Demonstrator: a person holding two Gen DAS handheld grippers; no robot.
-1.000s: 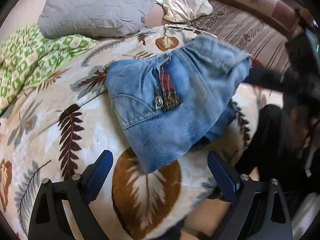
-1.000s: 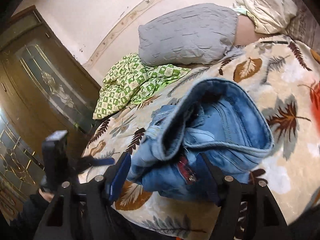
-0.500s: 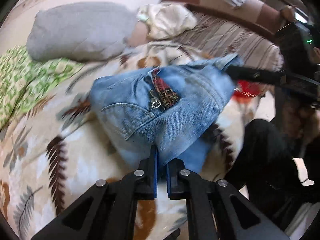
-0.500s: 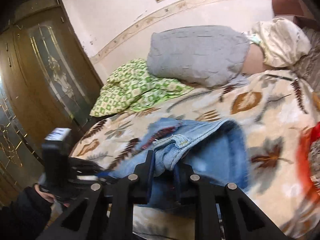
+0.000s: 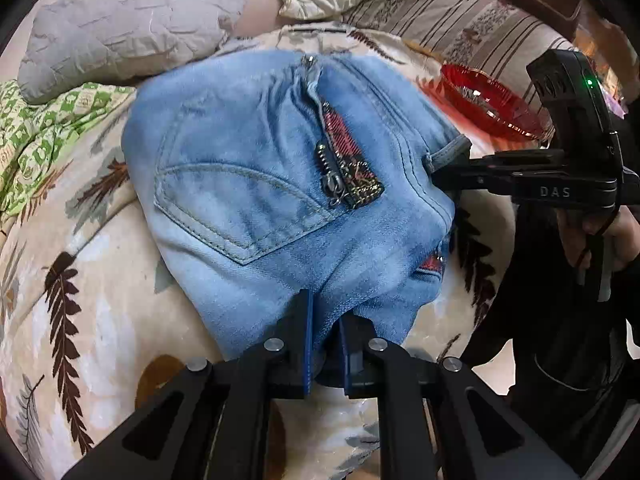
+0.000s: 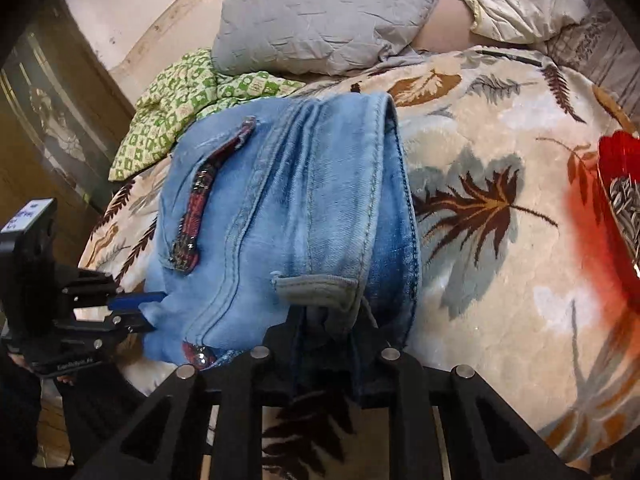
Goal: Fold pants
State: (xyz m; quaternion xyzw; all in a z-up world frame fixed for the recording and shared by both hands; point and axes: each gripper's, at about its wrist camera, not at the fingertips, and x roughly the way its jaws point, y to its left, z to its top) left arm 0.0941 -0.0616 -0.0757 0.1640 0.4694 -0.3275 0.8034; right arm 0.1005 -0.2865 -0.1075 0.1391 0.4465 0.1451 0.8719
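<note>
Left wrist view: the left gripper [image 5: 325, 336] is clamped on the near edge of the folded blue jeans [image 5: 280, 184], denim pinched between its blue pads after the jaws eased slightly apart. The jeans lie bunched on a leaf-patterned blanket [image 5: 92, 280], pocket and zipper up. The right gripper [image 5: 444, 178] bites the waistband at the far right. A red bowl [image 5: 492, 108] sits beyond.

Right wrist view: the right gripper [image 6: 328, 334] grips the waistband by a belt loop, its jaws likewise slightly eased, cloth between them. The left gripper [image 6: 150, 312] holds the jeans' left edge. A grey pillow [image 6: 320, 20] lies far behind.
</note>
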